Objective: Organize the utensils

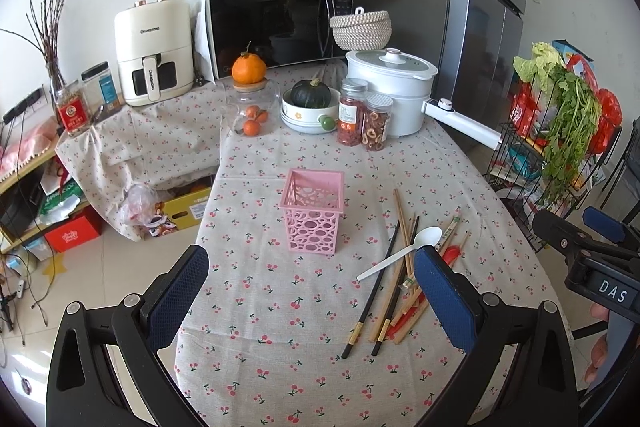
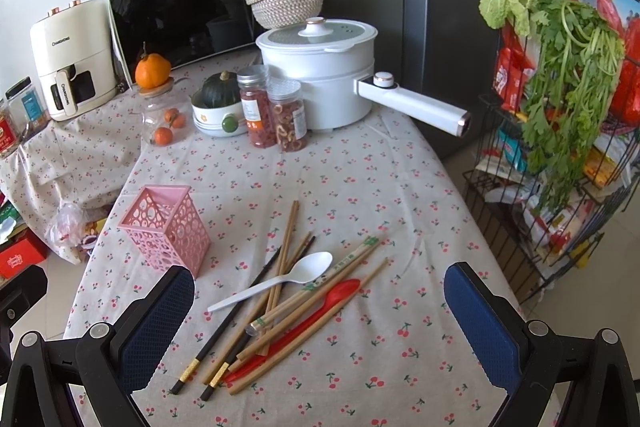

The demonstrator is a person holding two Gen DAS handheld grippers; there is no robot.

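Left hand-held gripper and right hand-held gripper, both spread wide and empty, blue textured pads over the cherry-print cloth of the bench. Ahead of the left one stands the holder (pink plastic, square, pierced with round holes), upright. Between the right one's fingers lies the utensil heap: bamboo and black chopsticks, a white spoon and a red spoon, long axes running near-left to far-right, bowls pointing away.
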